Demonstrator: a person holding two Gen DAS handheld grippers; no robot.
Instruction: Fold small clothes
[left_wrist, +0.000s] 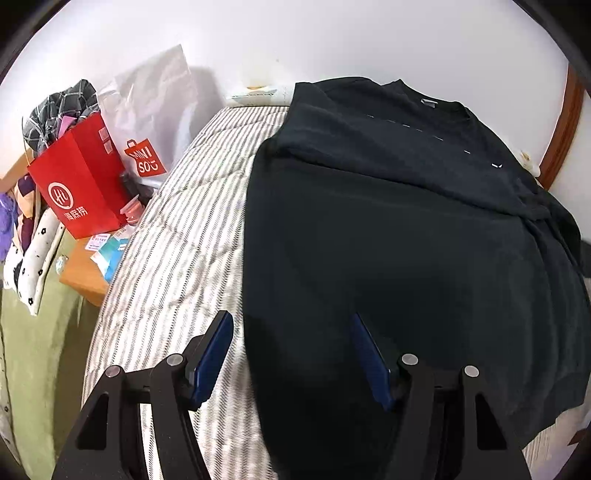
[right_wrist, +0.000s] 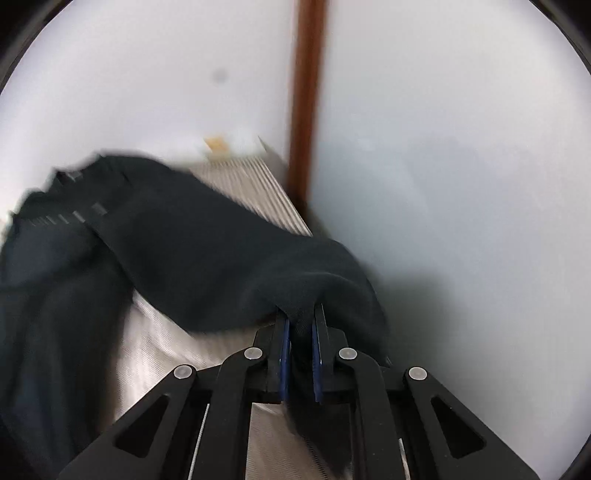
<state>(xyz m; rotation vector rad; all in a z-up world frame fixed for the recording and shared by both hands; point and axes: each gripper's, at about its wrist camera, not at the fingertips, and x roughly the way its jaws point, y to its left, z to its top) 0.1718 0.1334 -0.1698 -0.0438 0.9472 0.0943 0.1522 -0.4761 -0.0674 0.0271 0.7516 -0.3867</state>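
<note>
right gripper (right_wrist: 300, 321) pinches the black t-shirt (left_wrist: 388, 221); left gripper (left_wrist: 291, 332) gapes wide over it

Both tongs are built from matte black angular link arms pierced by triangular cut-outs. On the left tongs (left_wrist: 291, 354), four round silver pivot pins are seen, and each finger is faced with a dark blue pad. The same black links, silver pins and blue pads are shown on the right tongs (right_wrist: 301, 332).
</note>
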